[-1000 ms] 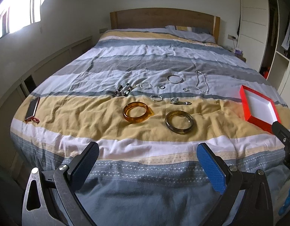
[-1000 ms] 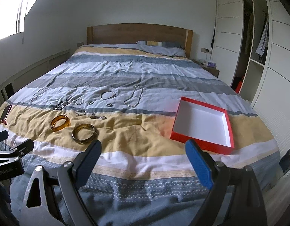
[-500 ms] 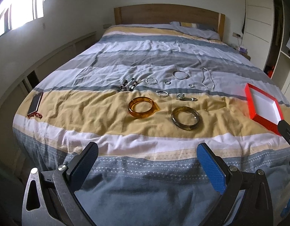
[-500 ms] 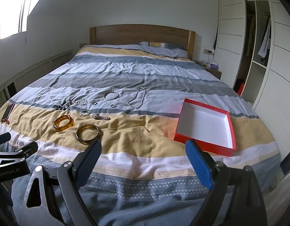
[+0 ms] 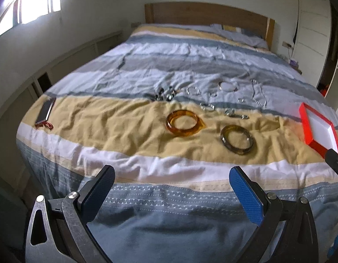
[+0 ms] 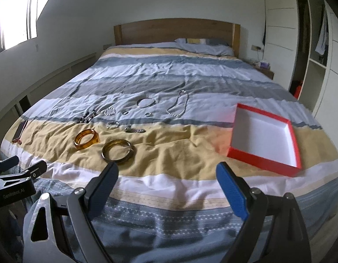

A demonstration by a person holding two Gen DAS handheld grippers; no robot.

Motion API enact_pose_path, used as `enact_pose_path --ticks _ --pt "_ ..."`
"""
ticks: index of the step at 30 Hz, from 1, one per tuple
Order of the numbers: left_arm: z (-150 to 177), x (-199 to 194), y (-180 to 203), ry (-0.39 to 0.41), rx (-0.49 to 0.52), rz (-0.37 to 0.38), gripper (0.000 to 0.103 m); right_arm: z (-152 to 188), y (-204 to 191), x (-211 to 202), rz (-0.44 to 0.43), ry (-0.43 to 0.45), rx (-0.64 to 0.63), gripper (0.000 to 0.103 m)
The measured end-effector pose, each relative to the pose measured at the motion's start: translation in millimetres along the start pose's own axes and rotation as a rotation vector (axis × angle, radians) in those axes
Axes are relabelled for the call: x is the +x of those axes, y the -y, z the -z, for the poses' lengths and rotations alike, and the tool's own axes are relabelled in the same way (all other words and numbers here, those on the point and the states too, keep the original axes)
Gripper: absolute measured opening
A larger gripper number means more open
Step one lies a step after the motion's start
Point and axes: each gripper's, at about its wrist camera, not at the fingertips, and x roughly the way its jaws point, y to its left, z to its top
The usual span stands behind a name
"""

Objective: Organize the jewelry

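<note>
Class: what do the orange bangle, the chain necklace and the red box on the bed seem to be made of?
Orange bangle: probably resin or plastic; glossy and see-through amber. Chain necklace: likely metal; pale silvery links that glint. Red box: probably cardboard; thin straight walls, matte white inside.

Left claw [image 5: 171,188], right claw [image 6: 166,182]: agape.

Amber bangle [image 6: 86,138] and olive bangle [image 6: 118,151] lie flat near silver pieces [image 6: 175,105]; red box [image 6: 265,141] open.
</note>
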Motion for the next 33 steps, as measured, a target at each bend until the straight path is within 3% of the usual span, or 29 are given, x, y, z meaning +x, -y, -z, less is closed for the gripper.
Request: enact_pose_path --ticks 8,11,12,14,16,19,26,30,33 --pt "-5 28 -9 -0.053 -0.004 0.020 0.102 -5 -8 38 -0.071 -0.060 0.006 0.089" --pt "-14 42 -18 -0.070 -0.031 0.033 0.095 -9 -13 54 -0.102 -0.085 -0.003 0.086" --pt "-17 47 -21 -0.080 -0.041 0.039 0.090 -11 -15 61 -0.117 -0.098 -0.002 0.085" --pt "-26 59 -30 -0.099 -0.070 0.046 0.085 -15 -19 74 -0.136 -0.121 -0.006 0.066" --pt "-36 73 -37 -0.111 -0.095 0.046 0.085 -20 -25 91 -0.152 -0.150 -0.021 0.058" --pt "-51 94 -40 -0.121 -0.103 0.041 0.082 -24 -29 112 -0.175 -0.178 -0.029 0.057" --pt "-79 147 -34 -0.173 -0.111 0.071 0.068 -29 -36 163 -0.221 -0.260 -0.034 0.038" --pt "-78 179 -31 -0.227 -0.112 0.079 0.057 -25 -42 187 -0.256 -0.307 -0.054 0.036" --pt "-73 195 -27 -0.259 -0.103 0.071 0.056 -18 -49 199 -0.262 -0.330 -0.082 0.034"
